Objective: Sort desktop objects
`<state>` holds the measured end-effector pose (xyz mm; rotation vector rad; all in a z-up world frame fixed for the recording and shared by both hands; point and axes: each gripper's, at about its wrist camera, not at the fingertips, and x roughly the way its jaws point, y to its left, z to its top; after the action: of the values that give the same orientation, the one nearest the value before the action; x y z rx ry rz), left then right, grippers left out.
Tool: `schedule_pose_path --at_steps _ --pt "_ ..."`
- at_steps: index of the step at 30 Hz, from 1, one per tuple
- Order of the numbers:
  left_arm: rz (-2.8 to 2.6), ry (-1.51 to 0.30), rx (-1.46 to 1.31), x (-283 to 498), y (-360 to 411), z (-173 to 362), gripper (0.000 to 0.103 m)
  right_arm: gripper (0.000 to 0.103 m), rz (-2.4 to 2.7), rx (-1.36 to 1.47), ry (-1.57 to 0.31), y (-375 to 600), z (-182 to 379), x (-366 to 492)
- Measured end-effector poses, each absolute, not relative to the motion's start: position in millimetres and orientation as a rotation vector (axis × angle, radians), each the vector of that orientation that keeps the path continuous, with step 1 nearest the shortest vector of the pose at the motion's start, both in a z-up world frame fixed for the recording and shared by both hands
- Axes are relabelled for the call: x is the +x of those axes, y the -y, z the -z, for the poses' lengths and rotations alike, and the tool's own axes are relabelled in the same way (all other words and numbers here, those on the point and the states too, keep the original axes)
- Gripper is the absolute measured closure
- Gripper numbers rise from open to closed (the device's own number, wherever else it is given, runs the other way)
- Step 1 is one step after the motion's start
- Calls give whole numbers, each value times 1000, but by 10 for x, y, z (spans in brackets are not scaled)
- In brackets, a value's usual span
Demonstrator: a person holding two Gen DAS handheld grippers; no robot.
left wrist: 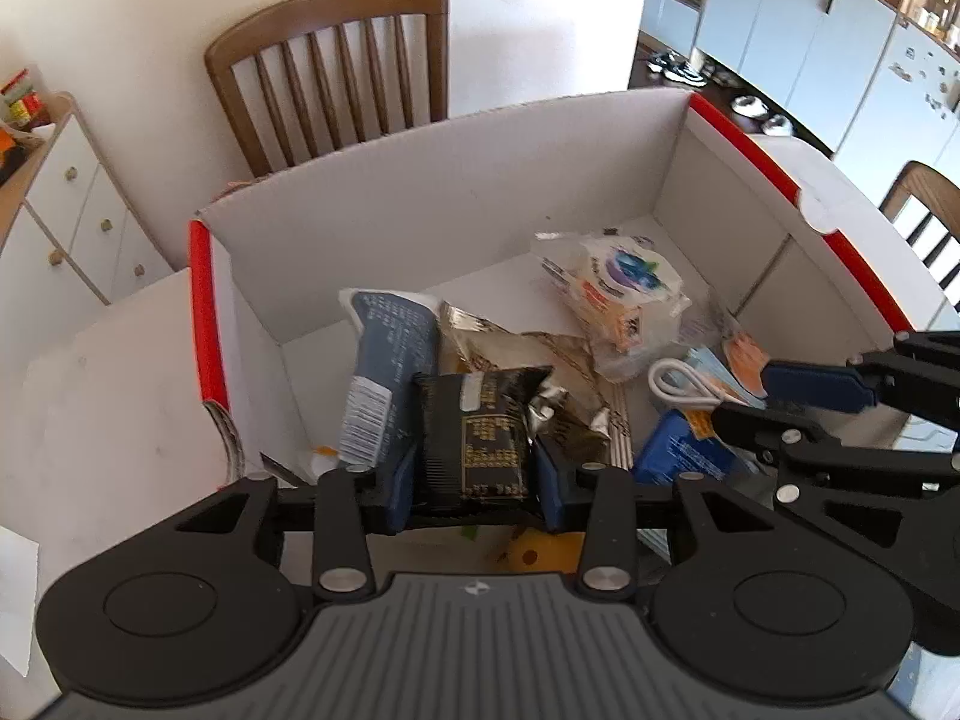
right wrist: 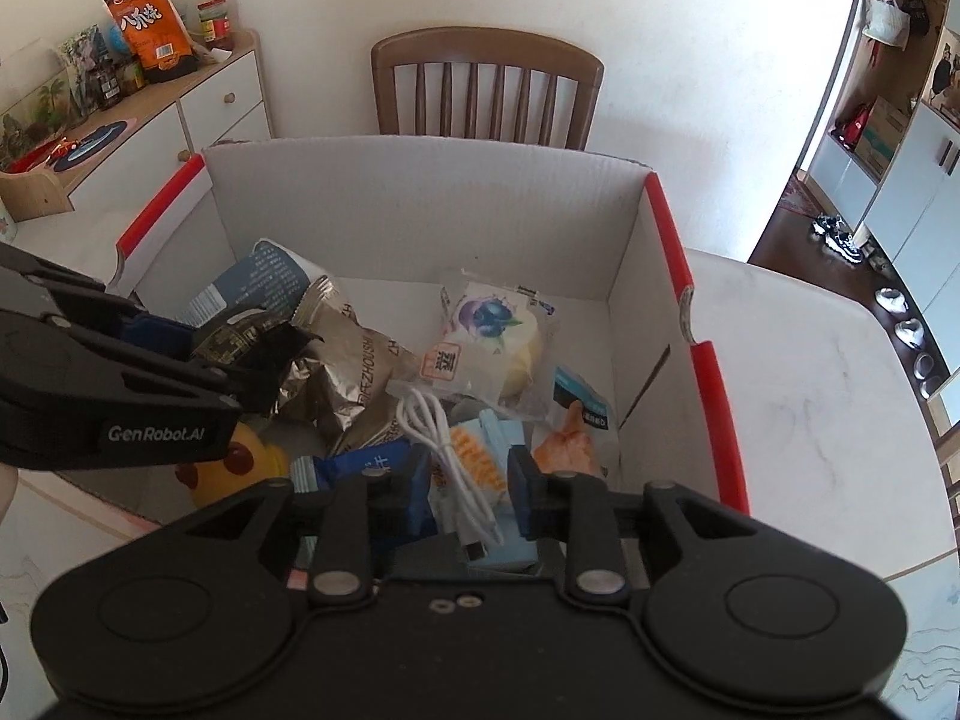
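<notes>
Because everything to be sorted is heaped inside the large white corrugated cardboard box with red-edged flaps [right wrist: 420,222], both grippers hang over its near side, angled down into the pile, with a brown wooden slat-backed chair [right wrist: 486,93] beyond the far wall. The box stands on a pale tabletop [right wrist: 798,354].

The left gripper [left wrist: 474,468] is clamped on a black foil snack packet with gold print [left wrist: 474,438]: its blue pads press the packet's two sides, and the packet stands up between them with its long axis running away from the camera toward the box's middle. Just left of it leans a grey-blue pouch with a barcode label [left wrist: 384,360], and behind it lies crumpled gold foil wrapping [left wrist: 558,360].

The right gripper [right wrist: 462,480] has its jaws apart by a modest gap, clasping nothing that I can see. A coiled white charging cable [right wrist: 447,444] lies directly between and under the pads, its length running along the fingers toward the camera, so the right hand is plainly the nearer one for it. An orange ridged brush-like piece [right wrist: 480,462] sits touching the cable, and a clear-wrapped blueberry pastry [right wrist: 498,336] lies further in.
</notes>
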<state>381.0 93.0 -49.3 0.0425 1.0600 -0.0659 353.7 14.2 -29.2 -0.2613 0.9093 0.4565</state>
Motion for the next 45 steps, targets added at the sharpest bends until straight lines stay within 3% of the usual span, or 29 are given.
schedule_pose_path --at_steps 7,9,35,45 --pt "96 -1063 42 3743 -837 445 38 61 -469 -235 -897 -73 210 3479" --pt "83 -1046 44 3712 -839 395 35 59 -473 -238 -891 -53 172 3456" --pt "32 -909 -17 2975 -901 -345 35 51 -530 -210 -802 226 -452 3045" --pt "-14 -778 -24 2490 -790 -504 35 51 -569 -163 -780 374 -596 2765"
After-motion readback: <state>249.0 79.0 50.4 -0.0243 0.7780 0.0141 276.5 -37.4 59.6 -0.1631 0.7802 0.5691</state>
